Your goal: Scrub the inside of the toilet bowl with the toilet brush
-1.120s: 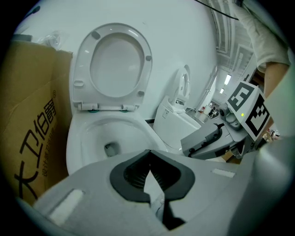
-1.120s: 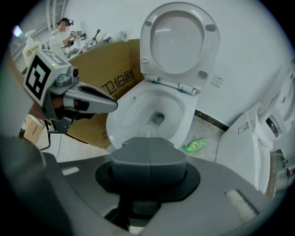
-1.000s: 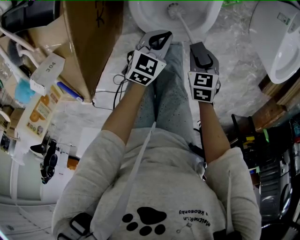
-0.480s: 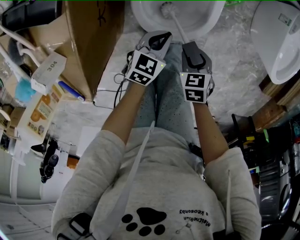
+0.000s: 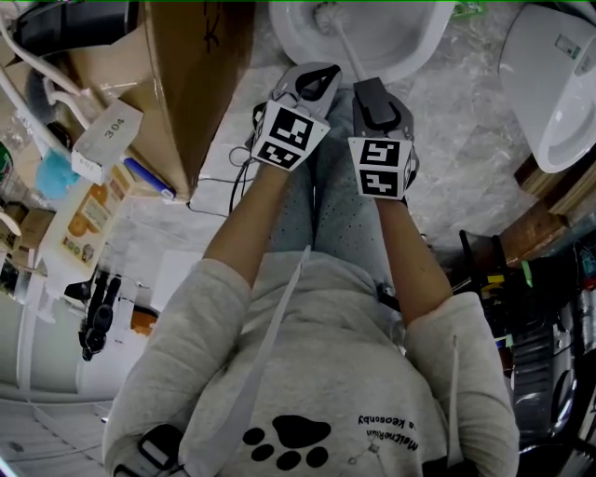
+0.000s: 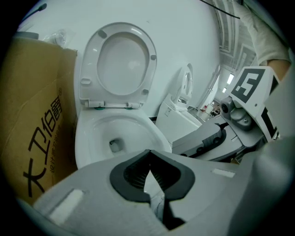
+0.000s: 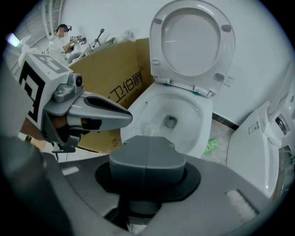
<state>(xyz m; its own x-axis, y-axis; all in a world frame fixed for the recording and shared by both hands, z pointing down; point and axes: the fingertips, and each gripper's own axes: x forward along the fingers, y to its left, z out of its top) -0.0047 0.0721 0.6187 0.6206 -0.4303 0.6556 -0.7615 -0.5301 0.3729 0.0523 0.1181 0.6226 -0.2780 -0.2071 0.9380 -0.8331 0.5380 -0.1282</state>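
My left claw (image 5: 315,78) is closed on nothing, idle just beside the right claw (image 5: 370,90), which is clamped on the toilet brush (image 5: 340,39) handle. The bristle end sits inside the toilet bowl (image 5: 419,42). I'd keep the grip firm, press the bristles to the porcelain and sweep in circles.

The toilet (image 5: 414,42) stands straight ahead of the person, its bowl at the top of the head view, with the lid (image 6: 120,60) raised upright behind the bowl. The brush (image 5: 328,15) has its head inside the bowl, and its handle runs back over the near rim to the right tool (image 5: 371,91), whose jaws are closed on it. The left tool (image 5: 315,76) sits just beside it to the left, before the near rim, jaws together with nothing between them. A box (image 5: 191,84) stands just left of the toilet. A second toilet (image 5: 559,88) lies to the right, well apart.
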